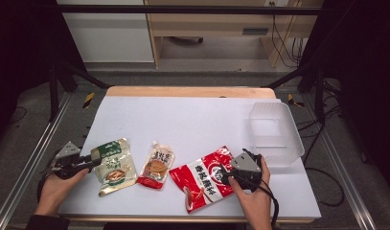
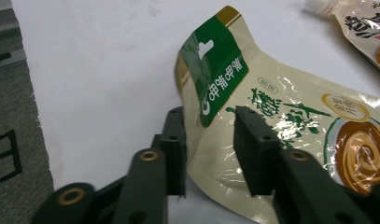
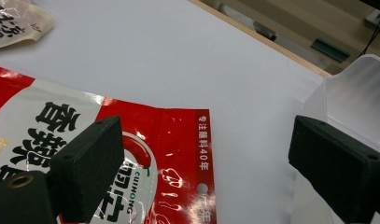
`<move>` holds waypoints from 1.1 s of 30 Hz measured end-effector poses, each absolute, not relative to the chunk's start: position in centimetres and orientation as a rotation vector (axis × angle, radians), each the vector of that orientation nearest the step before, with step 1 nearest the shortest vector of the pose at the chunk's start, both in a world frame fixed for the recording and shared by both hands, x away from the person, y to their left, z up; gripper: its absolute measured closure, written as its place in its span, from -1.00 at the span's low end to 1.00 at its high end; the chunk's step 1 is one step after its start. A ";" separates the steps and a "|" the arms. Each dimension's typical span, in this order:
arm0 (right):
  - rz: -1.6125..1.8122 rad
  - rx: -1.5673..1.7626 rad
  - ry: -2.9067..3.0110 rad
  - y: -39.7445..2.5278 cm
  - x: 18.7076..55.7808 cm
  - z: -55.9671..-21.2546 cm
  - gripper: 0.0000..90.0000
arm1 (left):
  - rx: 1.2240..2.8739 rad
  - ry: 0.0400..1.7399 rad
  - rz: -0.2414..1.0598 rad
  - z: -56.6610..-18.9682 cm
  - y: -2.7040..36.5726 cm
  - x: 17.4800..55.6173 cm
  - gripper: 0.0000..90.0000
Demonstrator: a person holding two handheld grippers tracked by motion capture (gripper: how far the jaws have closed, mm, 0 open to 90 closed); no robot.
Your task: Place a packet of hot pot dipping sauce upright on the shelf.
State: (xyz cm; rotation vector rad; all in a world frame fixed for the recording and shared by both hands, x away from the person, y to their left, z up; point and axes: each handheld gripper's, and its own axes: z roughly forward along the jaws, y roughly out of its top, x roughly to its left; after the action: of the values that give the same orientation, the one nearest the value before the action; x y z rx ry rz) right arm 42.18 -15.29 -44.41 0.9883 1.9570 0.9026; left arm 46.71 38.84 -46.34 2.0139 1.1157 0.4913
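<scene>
White bench (image 1: pixel 192 120), dark floor around. Left gripper (image 1: pixel 89 163): jaws apart, astride the top edge of green-and-cream pouch (image 2: pixel 253 107), not yet clamped. Right gripper (image 1: pixel 229 173): jaws wide apart over red pouch (image 3: pixel 145 154), printed "CUIHONG". Orange spouted pouch (image 1: pixel 156 166) between them. Clear bin (image 1: pixel 275 132) at far right, empty; all three pouches left to move, by appearance.

Even overhead light falls on the white counter (image 1: pixel 192 120), bright against dark surroundings (the high view is soft and low in detail). Glare streaks the green-topped pouch (image 2: pixel 281 126) and the red pouch (image 3: pixel 145 154). Shadows are faint. The near jaws blur slightly in both gripper views.
</scene>
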 end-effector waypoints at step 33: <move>0.992 1.025 1.977 -15.4 42.3 -44.4 -0.80 | 1.929 0.848 0.576 -37.7 37.1 40.9 1.00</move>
State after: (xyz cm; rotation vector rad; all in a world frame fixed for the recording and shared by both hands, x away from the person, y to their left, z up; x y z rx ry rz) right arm 42.31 -15.36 -44.35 1.0247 1.9772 0.9917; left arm 40.89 37.08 -37.74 1.9292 0.8476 0.5765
